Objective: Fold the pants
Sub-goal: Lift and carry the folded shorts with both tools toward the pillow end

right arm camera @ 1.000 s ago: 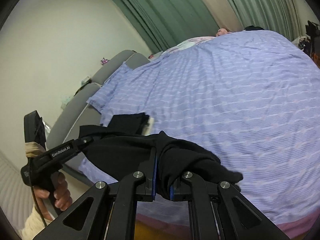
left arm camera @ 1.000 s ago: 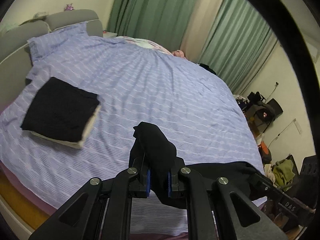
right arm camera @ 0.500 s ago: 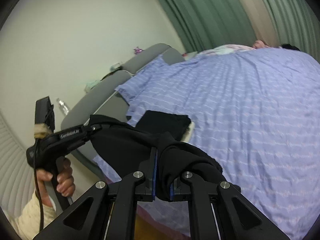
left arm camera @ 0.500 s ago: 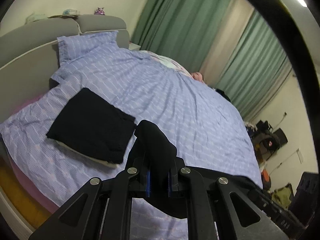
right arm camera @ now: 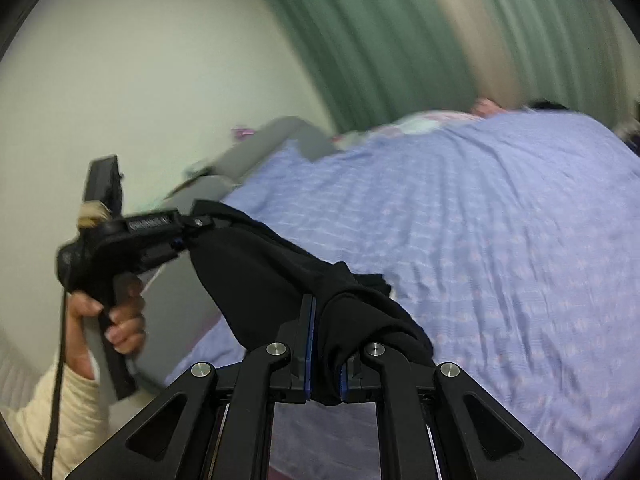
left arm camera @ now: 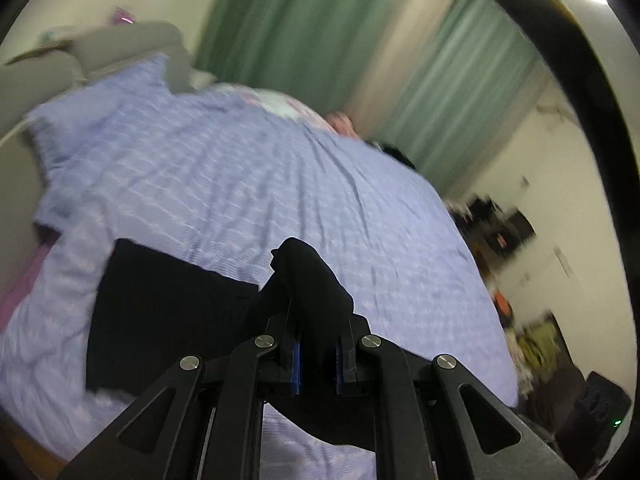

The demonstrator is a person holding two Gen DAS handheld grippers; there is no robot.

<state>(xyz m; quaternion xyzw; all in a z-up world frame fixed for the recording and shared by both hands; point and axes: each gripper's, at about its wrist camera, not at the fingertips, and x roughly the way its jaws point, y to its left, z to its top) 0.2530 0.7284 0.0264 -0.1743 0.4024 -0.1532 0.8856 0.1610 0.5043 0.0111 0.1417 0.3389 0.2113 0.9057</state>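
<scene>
Black pants (right arm camera: 256,264) hang stretched in the air between my two grippers, above the near edge of the bed. My left gripper (left arm camera: 318,356) is shut on a bunched end of the pants (left arm camera: 310,280). My right gripper (right arm camera: 325,360) is shut on the other end. The left gripper also shows in the right wrist view (right arm camera: 188,226), held by a hand, with the cloth running from it. Both views are motion-blurred.
The bed with a lavender striped cover (left arm camera: 248,184) fills both views. A folded black garment (left arm camera: 160,312) lies on it near the left edge. A grey headboard (left arm camera: 120,46) stands at the far left, green curtains (left arm camera: 304,20) behind, clutter (left arm camera: 504,232) on the right.
Both grippers have risen and swung left with the pants. The folded black garment has come closer under my left gripper. The views have tilted up towards the curtains.
</scene>
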